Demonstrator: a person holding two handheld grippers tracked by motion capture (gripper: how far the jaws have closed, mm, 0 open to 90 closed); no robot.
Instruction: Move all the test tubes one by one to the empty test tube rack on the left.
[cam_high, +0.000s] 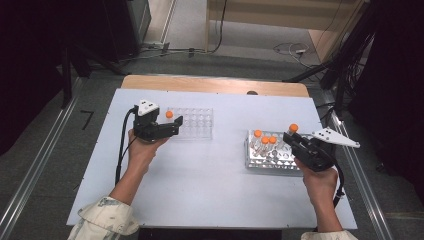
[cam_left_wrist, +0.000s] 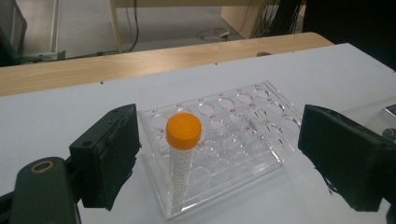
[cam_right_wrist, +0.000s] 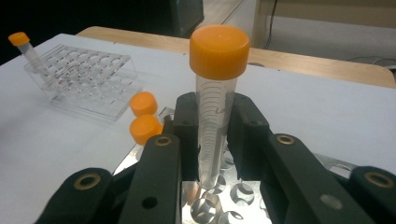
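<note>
Two grippers are sharing a tube transfer: the right gripper (cam_right_wrist: 212, 140) is clamping an orange-capped tube (cam_right_wrist: 215, 98) upright just above the metal rack (cam_right_wrist: 205, 205), while the left gripper (cam_left_wrist: 219, 154), jaws wide, is bracketing a seated tube (cam_left_wrist: 183, 149) in the clear rack (cam_left_wrist: 233, 135).

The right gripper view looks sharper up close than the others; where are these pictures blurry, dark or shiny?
Right gripper view: the held tube is crisp, and the metal rack glares beneath it. Left gripper view: the orange-capped tube is fairly sharp, the black fingers soft. High view: evenly lit white table, dark corners, everything small and slightly soft.
</note>
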